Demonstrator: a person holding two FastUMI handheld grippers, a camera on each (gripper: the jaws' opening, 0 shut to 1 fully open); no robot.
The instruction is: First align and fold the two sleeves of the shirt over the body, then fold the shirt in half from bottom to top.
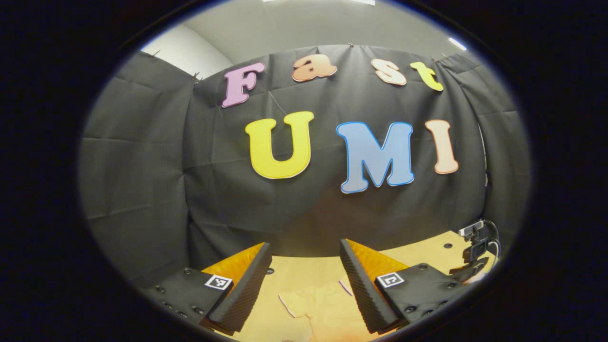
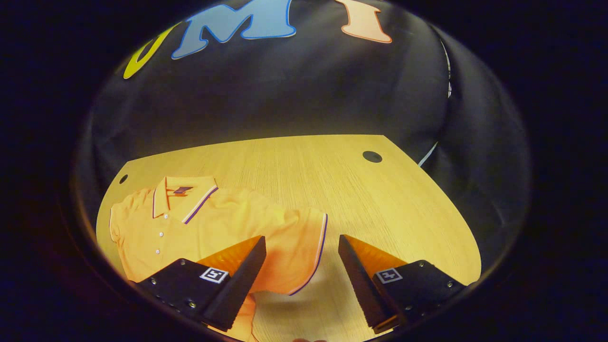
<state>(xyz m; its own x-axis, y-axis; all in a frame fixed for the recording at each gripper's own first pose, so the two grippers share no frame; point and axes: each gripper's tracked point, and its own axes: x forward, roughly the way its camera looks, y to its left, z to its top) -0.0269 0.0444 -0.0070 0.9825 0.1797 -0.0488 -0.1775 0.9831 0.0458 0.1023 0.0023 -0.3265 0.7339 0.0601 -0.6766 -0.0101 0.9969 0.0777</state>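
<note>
While the left gripper hangs with its jaws spread wide and nothing between them, a pale patch of the shirt lies on the wooden table just below its fingertips. Over to the right gripper, also gaping open and empty, hovering above the shirt's sleeve; the collar sits ahead and left of it.
</note>
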